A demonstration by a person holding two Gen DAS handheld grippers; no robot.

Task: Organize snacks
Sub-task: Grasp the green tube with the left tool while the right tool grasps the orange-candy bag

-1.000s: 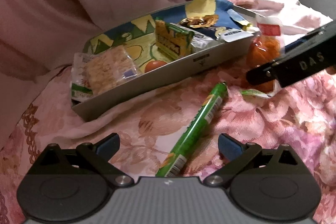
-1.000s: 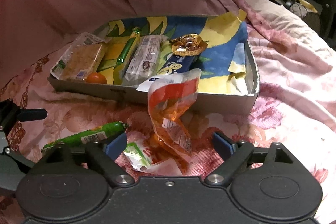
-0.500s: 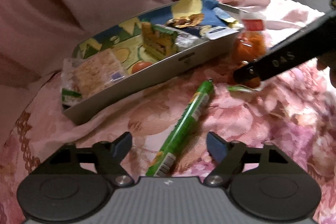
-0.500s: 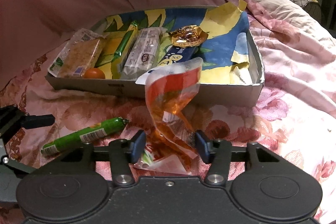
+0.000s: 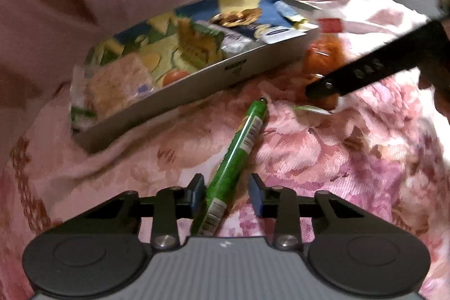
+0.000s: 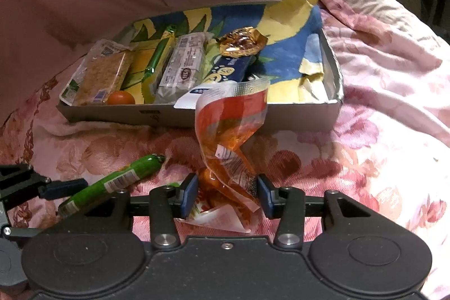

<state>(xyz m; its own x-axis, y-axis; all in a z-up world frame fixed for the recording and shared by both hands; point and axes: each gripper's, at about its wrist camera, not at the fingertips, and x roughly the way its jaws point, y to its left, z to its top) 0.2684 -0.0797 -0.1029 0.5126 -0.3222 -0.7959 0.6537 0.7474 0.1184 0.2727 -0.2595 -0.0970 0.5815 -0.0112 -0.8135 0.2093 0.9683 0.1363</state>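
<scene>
A shallow grey box lined with blue and yellow paper holds several snacks on a pink floral bedspread. A green snack stick lies on the bedspread in front of the box. My left gripper straddles its near end, jaws narrowed with a small gap on each side. An orange and red snack bag stands crumpled before the box. My right gripper has its jaws close around the bag's lower part, the pads at or near its sides.
In the box lie a cracker pack, a small orange ball, a green stick, a wrapped bar, a blue bar and a gold wrapper. A small green and white packet lies beside the bag.
Both grippers have narrowed from wide open. The left one has moved forward over the green stick's near end; the right one has closed in around the orange bag.
</scene>
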